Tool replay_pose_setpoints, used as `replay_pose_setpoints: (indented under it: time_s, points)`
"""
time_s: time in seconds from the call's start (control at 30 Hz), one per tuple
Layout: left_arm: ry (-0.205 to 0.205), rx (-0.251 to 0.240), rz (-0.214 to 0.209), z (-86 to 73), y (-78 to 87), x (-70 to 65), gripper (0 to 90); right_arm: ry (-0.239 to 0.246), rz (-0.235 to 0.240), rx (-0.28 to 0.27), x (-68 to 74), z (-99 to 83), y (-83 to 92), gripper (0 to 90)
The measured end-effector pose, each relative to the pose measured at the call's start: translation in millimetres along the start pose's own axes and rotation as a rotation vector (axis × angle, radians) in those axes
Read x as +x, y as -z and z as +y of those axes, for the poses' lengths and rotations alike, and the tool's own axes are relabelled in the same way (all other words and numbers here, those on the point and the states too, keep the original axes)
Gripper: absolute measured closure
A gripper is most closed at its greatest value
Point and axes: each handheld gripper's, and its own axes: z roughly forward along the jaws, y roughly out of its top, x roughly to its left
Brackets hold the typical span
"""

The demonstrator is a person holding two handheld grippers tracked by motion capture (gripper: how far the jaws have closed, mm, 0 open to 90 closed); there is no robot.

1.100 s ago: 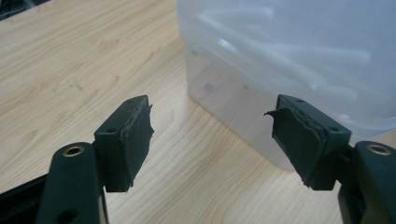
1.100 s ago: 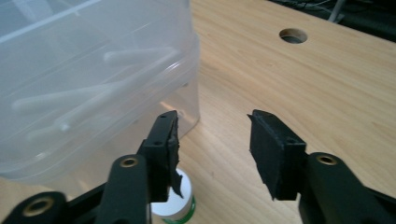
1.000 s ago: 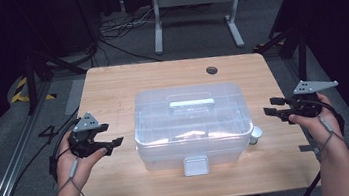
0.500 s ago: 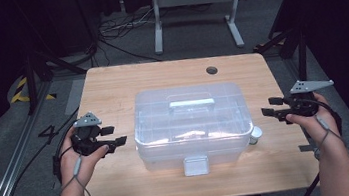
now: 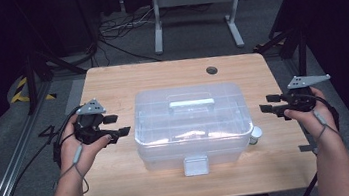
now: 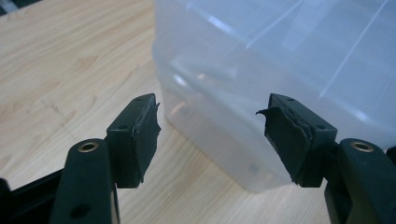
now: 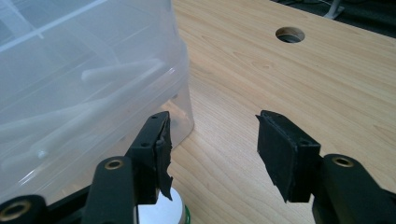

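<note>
Both grippers wait beside the clear plastic storage box, at the middle of the wooden table.

The left gripper and right gripper stand wide open and hold nothing. To grasp well, bring both in level and together, avoiding the small white container.

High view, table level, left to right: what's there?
Left gripper → clear box → small white jar → right gripper.
</note>
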Motion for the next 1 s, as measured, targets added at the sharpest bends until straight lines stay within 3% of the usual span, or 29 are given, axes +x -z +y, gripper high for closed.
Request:
replay_pose_setpoints:
  time_s: [0.23,0.33,0.43,0.6,0.8,1.0]
  points:
    - [-0.034,0.008,-0.01,20.5,1.3,-5.3,33.7,-0.008,0.014,0.006,1.9,-4.9,-1.7,45.1]
    - [-0.024,-0.004,-0.019,26.8,3.6,-8.0,33.7,-0.021,0.013,0.004,1.2,-7.1,-0.1,45.1]
    - [-0.039,-0.012,-0.02,34.0,4.8,-10.6,33.7,-0.029,0.008,0.002,0.9,-9.1,1.8,45.1]
    - [-0.062,-0.015,-0.051,47.0,0.7,-16.6,34.2,-0.038,0.011,0.003,2.2,-14.2,3.3,45.1]
    - [-0.062,-0.031,-0.083,56.2,-6.6,-18.7,34.3,-0.044,0.008,0.004,3.0,-18.8,4.6,45.1]
    - [-0.103,-0.031,-0.124,70.4,-18.5,-25.8,33.3,-0.045,0.008,0.009,3.8,-23.0,5.5,45.1]
